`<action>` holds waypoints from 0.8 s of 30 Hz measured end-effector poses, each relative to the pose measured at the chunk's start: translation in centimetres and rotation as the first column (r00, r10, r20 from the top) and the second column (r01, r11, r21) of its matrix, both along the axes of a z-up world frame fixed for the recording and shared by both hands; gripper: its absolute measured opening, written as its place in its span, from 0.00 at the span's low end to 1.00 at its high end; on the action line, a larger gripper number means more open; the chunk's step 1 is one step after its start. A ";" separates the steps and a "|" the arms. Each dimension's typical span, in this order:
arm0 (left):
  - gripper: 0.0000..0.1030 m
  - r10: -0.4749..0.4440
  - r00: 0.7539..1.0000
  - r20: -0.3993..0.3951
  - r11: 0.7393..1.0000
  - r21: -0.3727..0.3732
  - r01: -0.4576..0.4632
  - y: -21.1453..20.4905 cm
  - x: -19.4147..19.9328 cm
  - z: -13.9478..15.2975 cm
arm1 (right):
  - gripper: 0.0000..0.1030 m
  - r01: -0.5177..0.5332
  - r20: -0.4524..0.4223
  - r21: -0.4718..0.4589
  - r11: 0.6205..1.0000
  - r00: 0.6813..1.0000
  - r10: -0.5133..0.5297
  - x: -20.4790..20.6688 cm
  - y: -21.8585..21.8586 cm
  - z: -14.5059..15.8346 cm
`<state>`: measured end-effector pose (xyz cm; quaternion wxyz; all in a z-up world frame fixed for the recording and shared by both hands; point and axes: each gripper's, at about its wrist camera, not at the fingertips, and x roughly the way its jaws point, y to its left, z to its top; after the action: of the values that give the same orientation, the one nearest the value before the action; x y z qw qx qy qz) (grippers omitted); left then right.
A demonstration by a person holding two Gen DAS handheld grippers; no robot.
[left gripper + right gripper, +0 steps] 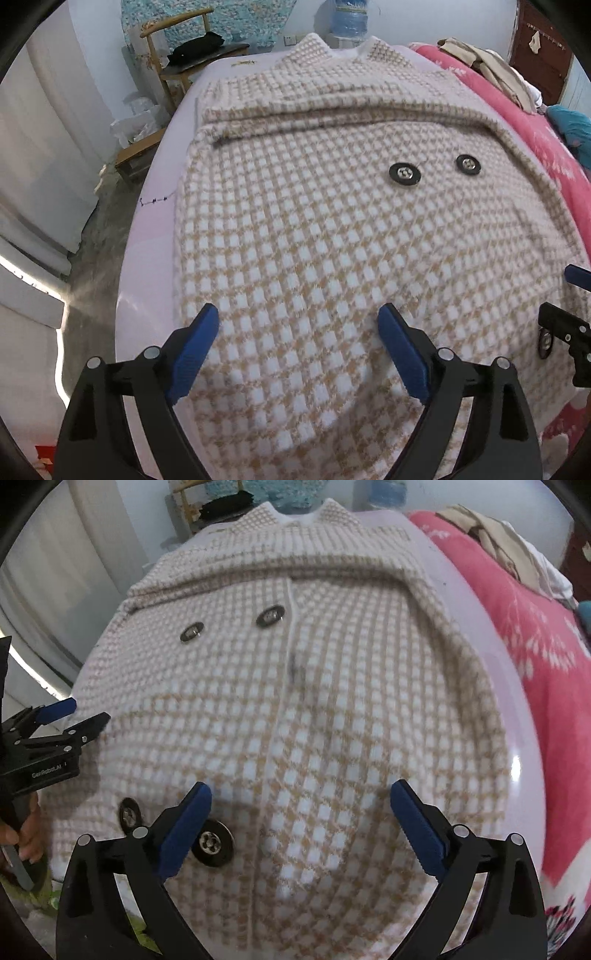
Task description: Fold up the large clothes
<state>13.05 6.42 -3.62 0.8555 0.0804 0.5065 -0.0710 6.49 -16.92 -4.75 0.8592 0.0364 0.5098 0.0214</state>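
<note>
Both grippers wide, empty, over coat (pixel 295 240); chair (pixel 184 55) only in left view.

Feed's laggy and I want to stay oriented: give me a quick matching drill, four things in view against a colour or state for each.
Things:
1. coat
2. blanket
3. chair
4. left gripper

Colour or state:
A. pink with white print
B. open, nothing between the pads
C. wooden, dark item on the seat
D. beige-and-white check, lying flat with sleeves folded across

Pairs: 1-D, 2-A, 3-C, 4-B
</note>
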 end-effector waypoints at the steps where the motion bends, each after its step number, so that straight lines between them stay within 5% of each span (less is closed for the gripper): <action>1: 0.85 0.004 1.000 0.002 1.000 0.001 -0.004 0.0 0.0 -0.1 | 0.92 0.002 0.003 0.002 1.000 1.000 -0.002 0.1 0.0 -0.1; 5: 0.95 0.028 0.999 0.034 0.999 0.019 -0.028 0.2 -0.3 -0.4 | 0.92 0.006 0.010 0.033 0.999 1.000 -0.006 0.2 -0.3 -0.5; 13: 0.95 0.068 0.998 0.005 0.994 -0.089 -0.067 1.7 -0.1 -0.8 | 0.92 0.023 0.009 0.106 0.994 1.000 -0.024 -0.2 -1.3 -0.9; 24: 0.95 0.056 0.998 -0.030 0.994 -0.093 -0.059 1.9 0.4 -0.8 | 0.92 0.030 0.014 0.130 0.991 0.999 -0.032 -0.5 -2.4 -1.0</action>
<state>13.46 8.34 -4.39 0.8530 0.0246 0.5164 -0.0711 5.96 -19.28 -5.76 0.8593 0.1001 0.4998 0.0416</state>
